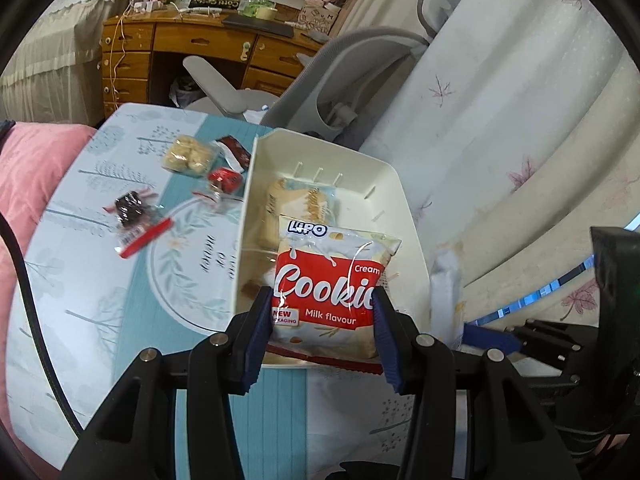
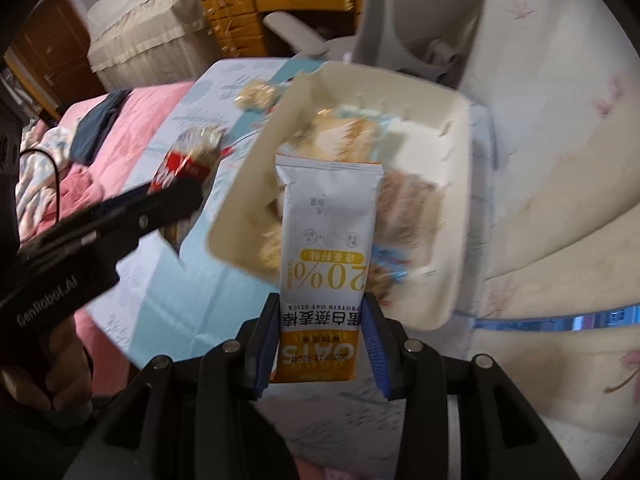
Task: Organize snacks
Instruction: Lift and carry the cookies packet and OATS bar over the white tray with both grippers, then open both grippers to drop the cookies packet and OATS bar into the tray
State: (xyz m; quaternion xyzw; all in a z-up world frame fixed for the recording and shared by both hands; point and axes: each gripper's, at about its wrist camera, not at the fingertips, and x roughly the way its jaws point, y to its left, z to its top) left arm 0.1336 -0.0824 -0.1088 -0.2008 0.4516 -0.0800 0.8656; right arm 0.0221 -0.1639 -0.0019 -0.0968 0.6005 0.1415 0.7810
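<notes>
My left gripper [image 1: 322, 304] is shut on a red and white cream cookie packet [image 1: 328, 284], held over the near end of a cream plastic bin [image 1: 396, 184]. A pale snack pack [image 1: 296, 204] lies inside the bin. My right gripper [image 2: 322, 316] is shut on a white and orange oat stick packet [image 2: 326, 256], hanging over the same cream plastic bin [image 2: 460, 152], which holds several wrapped snacks. In the right wrist view the left gripper [image 2: 176, 196] shows at the left with the red packet [image 2: 180, 166]. The right gripper's blue fingers [image 1: 492, 338] and its white packet [image 1: 446, 284] show in the left wrist view.
Loose snacks lie on the blue patterned table cover [image 1: 100, 264] left of the bin: a pale biscuit pack [image 1: 190, 156], red wrapped sweets [image 1: 224, 178] and a dark wrapped one [image 1: 132, 210]. A grey office chair [image 1: 360, 64], a wooden desk [image 1: 192, 52] and pink bedding [image 1: 28, 184] surround the table.
</notes>
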